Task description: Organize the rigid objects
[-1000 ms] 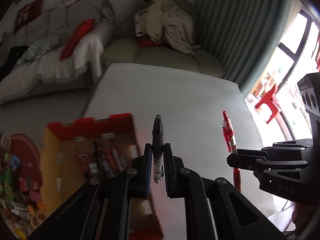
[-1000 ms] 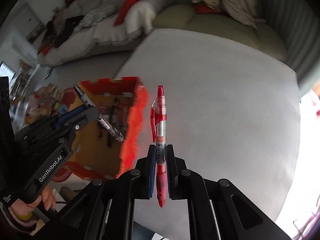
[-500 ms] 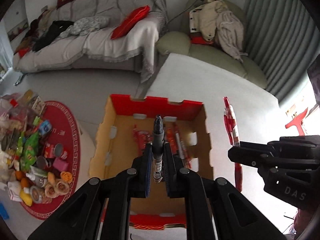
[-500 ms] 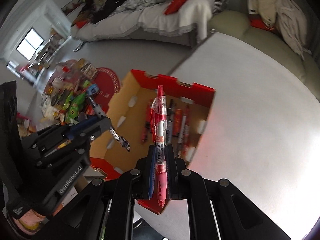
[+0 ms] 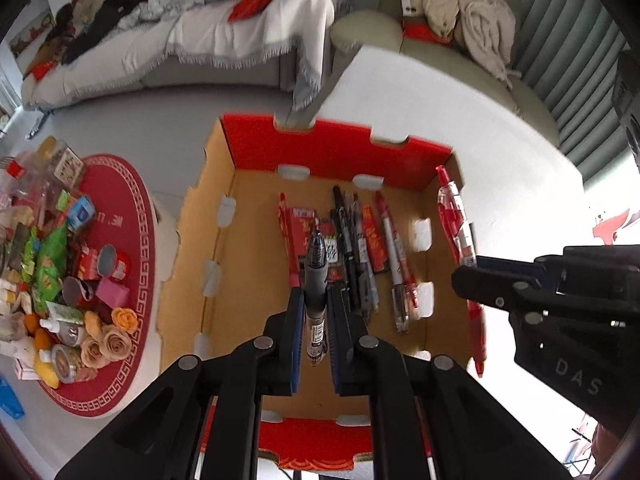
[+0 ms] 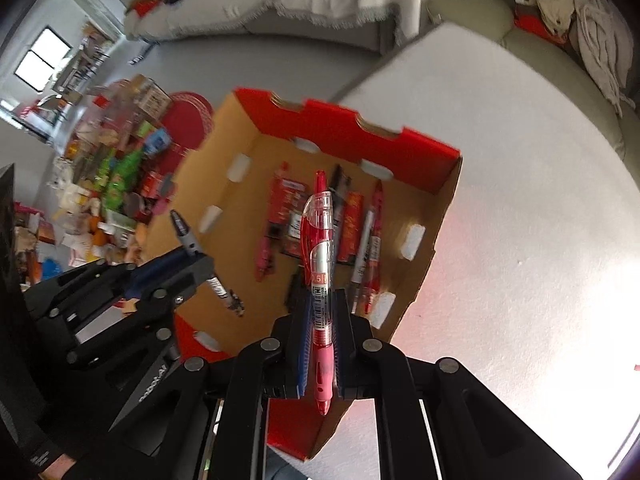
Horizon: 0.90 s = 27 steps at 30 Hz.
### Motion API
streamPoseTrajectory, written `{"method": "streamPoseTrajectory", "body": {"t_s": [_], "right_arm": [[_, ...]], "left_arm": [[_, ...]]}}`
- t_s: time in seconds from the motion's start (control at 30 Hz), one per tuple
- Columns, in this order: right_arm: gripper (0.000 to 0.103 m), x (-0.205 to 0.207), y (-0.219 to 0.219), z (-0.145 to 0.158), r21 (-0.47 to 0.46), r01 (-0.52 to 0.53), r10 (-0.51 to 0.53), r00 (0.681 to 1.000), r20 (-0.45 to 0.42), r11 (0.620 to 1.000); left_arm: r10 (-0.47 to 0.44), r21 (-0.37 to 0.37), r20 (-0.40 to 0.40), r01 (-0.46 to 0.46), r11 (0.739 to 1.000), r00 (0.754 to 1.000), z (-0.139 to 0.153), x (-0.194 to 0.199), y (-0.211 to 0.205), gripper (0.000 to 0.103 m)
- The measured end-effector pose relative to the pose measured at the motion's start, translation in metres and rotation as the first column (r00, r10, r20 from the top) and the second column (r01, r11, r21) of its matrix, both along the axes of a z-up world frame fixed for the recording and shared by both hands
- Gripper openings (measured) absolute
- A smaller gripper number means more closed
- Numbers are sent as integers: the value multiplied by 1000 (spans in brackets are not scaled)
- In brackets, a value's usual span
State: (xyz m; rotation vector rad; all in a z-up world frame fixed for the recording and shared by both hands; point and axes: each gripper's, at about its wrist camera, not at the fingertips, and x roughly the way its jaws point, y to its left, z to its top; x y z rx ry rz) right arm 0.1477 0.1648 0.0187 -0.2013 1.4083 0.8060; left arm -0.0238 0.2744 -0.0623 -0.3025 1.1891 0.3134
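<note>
Delivery step, by the look of it: the left gripper [image 5: 314, 316] clamps a black marker pen [image 5: 316, 280]; the right gripper [image 6: 322, 336] clamps a red transparent gel pen [image 6: 320, 264]; both hang above the red-rimmed cardboard box [image 5: 336, 146] (pens already inside); next, lower and release.

You're in a home living room. A grey sofa [image 5: 208, 36] draped with white throws, a beige armchair [image 5: 440, 36] piled with clothes, and green pleated curtains [image 5: 572, 64] show it.

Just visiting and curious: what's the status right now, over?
Left tool shut on black pen. Right tool shut on red pen. Both above the open cardboard box with pens inside. Nothing in the way.
</note>
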Motion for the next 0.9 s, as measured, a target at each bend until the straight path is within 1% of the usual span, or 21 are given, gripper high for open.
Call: {"method": "streamPoseTrajectory", "body": {"t_s": [0.13, 0.17, 0.2, 0.23, 0.27, 0.3, 0.33, 0.37, 0.43, 0.47, 0.5, 0.53, 0.6, 0.63, 0.67, 0.7, 0.73, 0.77, 0.8, 0.83, 0.9], "right_arm": [[11, 7, 6, -18, -33, -6, 5, 999, -36, 999], [11, 9, 9, -22, -33, -18, 16, 999, -52, 999], [23, 9, 10, -24, -24, -33, 31, 997, -75, 999], [29, 9, 11, -26, -22, -47, 45, 995, -88, 999], [53, 11, 11, -26, -70, -43, 40, 998, -50, 997], [85, 17, 9, -26, -120, -24, 23, 1000, -12, 993], [98, 23, 5, -27, -155, -5, 6, 1000, 5, 988], [103, 27, 1, -27, -163, 2, -1, 1000, 4, 987], [103, 32, -11, -18, -116, 26, -29, 999, -18, 993], [103, 33, -18, -10, -83, 43, -45, 999, -21, 996], [103, 32, -22, -3, -58, 51, -52, 998, -21, 997], [103, 29, -26, 5, -28, 57, -57, 998, -23, 998], [103, 22, -32, 22, 9, 65, -64, 998, -18, 998], [103, 16, -35, 30, 22, 66, -66, 998, -6, 998], [103, 10, -37, 40, 34, 65, -65, 998, 10, 997], [103, 6, -37, 46, 35, 65, -66, 998, 24, 997], [103, 1, -38, 52, 31, 66, -67, 997, 37, 997], [103, -4, -39, 57, 21, 66, -67, 997, 43, 998], [103, -8, -38, 60, 9, 65, -65, 997, 43, 998], [103, -11, -36, 60, -4, 62, -62, 997, 40, 998], [103, -16, -35, 60, -19, 61, -61, 998, 35, 998]], "left_arm": [[-6, -6, -71, 5, 1000, 997, -20, 10, 4, 14], [-8, -6, -93, 7, 1000, 996, -23, 12, 4, 28], [-10, -8, -108, 10, 1000, 994, -26, 14, 5, 41], [-1, 1, -117, 2, 1000, 993, -28, 14, 7, 56], [5, 10, -114, -4, 1000, 994, -27, 12, 10, 58], [16, 10, -93, -15, 1000, 996, -25, 8, 14, 63], [33, 7, -67, -32, 999, 997, -23, 4, 19, 77], [58, 0, -38, -58, 998, 998, -19, -3, 27, 100], [82, -1, -2, -82, 997, 997, -12, -11, 32, 103], [83, -13, 42, -82, 997, 996, -4, -17, 31, 103], [87, -5, 73, -87, 996, 993, 5, -20, 27, 103], [98, 12, 78, -99, 995, 992, 12, -21, 25, 103], [159, 111, 57, -164, 980, 986, 31, -24, 18, 103], [191, 175, 18, -191, 966, 981, 39, -24, 13, 103], [201, 193, -10, -195, 962, 980, 42, -23, 12, 103], [197, 183, -30, -188, 965, 980, 43, -22, 12, 103], [180, 120, -35, -175, 977, 983, 42, -22, 12, 103], [176, 76, -40, -173, 982, 984, 40, -23, 13, 103], [177, 34, -55, -175, 984, 983, 36, -23, 15, 103], [168, -32, -93, -171, 985, 981, 29, -24, 16, 103], [172, -88, -142, -185, 979, 975, 22, -28, 17, 102]]}}
